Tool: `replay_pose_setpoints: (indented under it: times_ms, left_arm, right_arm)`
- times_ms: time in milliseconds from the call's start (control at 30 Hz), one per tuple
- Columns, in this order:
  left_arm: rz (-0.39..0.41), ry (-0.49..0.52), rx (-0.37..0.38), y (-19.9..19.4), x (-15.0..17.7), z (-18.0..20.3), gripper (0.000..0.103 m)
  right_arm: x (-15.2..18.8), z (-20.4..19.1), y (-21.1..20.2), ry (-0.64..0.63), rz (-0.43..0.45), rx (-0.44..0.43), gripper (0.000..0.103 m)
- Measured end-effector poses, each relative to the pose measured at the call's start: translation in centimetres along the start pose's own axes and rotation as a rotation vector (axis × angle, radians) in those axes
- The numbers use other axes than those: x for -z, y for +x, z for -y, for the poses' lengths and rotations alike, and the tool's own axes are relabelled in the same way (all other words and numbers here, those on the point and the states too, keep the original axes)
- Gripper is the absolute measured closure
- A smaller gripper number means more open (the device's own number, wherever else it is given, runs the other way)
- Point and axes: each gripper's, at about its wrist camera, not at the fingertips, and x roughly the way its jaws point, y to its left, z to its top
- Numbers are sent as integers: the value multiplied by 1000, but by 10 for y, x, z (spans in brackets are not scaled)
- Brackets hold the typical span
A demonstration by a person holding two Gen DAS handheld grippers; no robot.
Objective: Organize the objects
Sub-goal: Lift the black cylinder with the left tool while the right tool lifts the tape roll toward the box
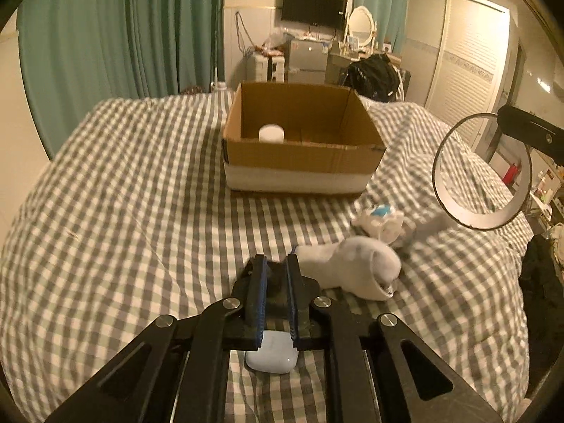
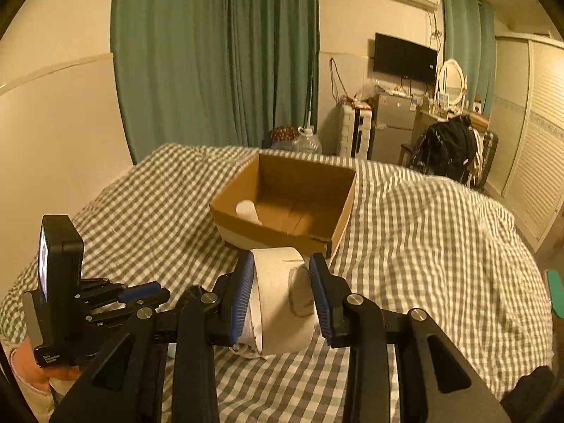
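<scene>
On a gingham-covered bed (image 1: 123, 194), the right gripper (image 2: 282, 290) clamps a white paper roll (image 2: 278, 303) just before an open cardboard box (image 2: 292, 208) holding a white jar (image 2: 245, 209). The left gripper (image 1: 275, 292) pinches something dark, unidentifiable, above a white earbud case (image 1: 271, 354); a sock (image 1: 356, 268) lies beside. No writing is legible.
</scene>
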Motion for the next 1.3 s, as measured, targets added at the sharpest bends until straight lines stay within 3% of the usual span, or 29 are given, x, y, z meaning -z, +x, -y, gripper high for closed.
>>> replay_pose_setpoints:
  times_ms: [300, 467, 567, 633, 667, 967, 1000, 1133, 1300]
  left_arm:
    - [50, 12, -1, -21, -20, 0, 92]
    - [1, -2, -14, -3, -14, -2, 90]
    - [-68, 2, -17, 22, -1, -4, 74]
    - [-98, -7, -21, 38, 8, -6, 50]
    - [-112, -11, -21, 47, 12, -8, 49]
    - [-211, -2, -24, 99, 31, -9, 49]
    - [-215, -1, -24, 103, 31, -8, 52]
    - [-214, -11, 10, 105, 29, -7, 78]
    - [-219, -3, 24, 100, 27, -3, 87]
  right_arm:
    - [-21, -9, -25, -23, 63, 8, 71]
    - [-22, -10, -25, -24, 64, 6, 71]
    - [-17, -6, -16, -17, 44, 1, 71]
    - [-11, -3, -6, -11, 22, -2, 71]
    - [-8, -2, 0, -8, 10, -4, 71]
    - [16, 16, 51, 19, -78, -20, 71]
    - [17, 17, 56, 23, -84, -20, 71]
    - [25, 23, 69, 38, -109, -31, 71]
    - [27, 25, 75, 49, -121, -36, 71]
